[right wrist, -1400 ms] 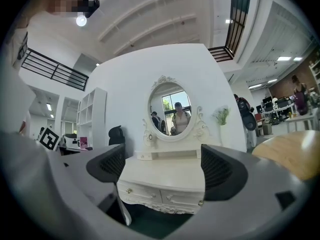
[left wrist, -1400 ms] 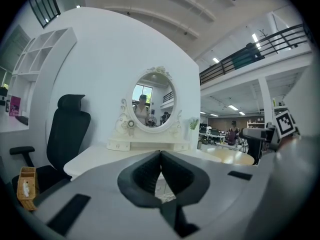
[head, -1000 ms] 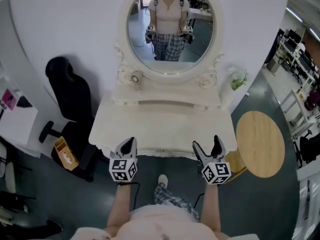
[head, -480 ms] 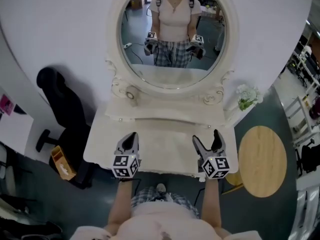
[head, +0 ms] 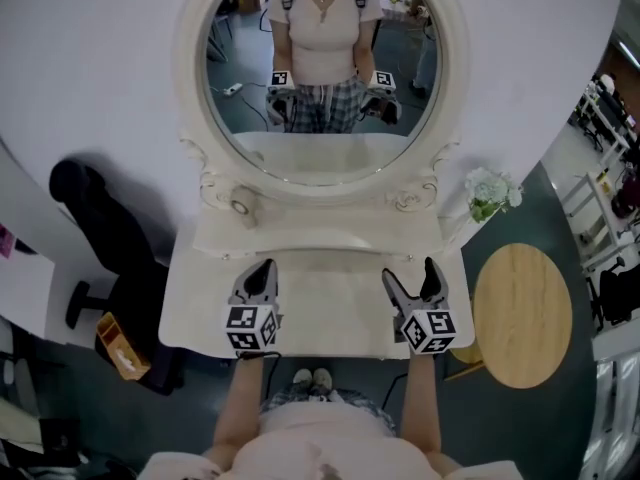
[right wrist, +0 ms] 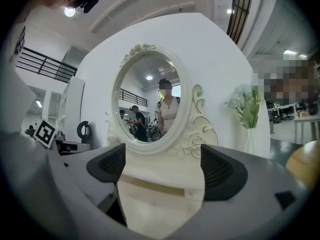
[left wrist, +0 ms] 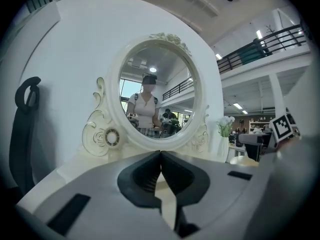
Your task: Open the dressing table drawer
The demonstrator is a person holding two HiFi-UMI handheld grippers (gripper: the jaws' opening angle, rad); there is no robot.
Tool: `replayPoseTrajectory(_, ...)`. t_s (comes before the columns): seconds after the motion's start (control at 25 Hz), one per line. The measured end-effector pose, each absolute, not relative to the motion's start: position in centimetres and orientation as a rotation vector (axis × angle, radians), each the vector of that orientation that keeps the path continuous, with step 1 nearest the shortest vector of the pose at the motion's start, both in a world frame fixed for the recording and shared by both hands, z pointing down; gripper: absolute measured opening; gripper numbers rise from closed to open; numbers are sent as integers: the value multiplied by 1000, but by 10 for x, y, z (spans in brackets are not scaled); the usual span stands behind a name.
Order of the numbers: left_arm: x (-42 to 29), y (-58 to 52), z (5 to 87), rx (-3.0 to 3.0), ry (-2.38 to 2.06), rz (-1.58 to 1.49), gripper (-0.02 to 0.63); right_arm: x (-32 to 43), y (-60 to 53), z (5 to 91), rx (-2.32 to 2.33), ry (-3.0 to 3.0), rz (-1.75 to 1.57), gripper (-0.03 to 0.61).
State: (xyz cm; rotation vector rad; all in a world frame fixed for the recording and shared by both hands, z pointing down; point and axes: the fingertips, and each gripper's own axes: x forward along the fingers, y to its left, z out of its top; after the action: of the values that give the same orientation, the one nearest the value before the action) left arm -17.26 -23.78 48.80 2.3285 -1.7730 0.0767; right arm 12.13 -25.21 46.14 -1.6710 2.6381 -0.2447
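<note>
A cream dressing table [head: 315,313] with an oval mirror [head: 318,68] stands against the white wall right in front of me. Its drawer front is hidden under the tabletop's near edge in the head view. My left gripper [head: 262,271] hovers over the left part of the tabletop, jaws shut with nothing between them [left wrist: 160,154]. Over the right part hangs my right gripper [head: 410,276], its jaws wide open and empty [right wrist: 161,166]. A low shelf [right wrist: 165,181] under the mirror shows between the right jaws.
A black office chair [head: 95,228] stands to the left of the table. A round wooden side table [head: 522,313] is on the right, and a vase of white flowers [head: 490,193] at the table's back right corner. A small orange box [head: 118,345] lies on the floor at left.
I have stepped closer to the dressing table. Both grippers, earlier at its front edge, now hang over the tabletop. Their jaw states look unchanged.
</note>
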Motion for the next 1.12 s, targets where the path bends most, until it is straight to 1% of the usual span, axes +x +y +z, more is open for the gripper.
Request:
replayPoseTrajectory(0.48,-134,-273,537,2331,-1628,174,28,162,-277,533,-1877,2633,-422,456)
replayPoseTrajectory(0.76,-104,-283,564,2333,-1559,216,27,188,-301,585,-1962,2613,-574,401)
replayPoseTrajectory(1.12,-91,-286,577,2323,-1529,236,26,199,-330,640,-2093,2632,-744,287)
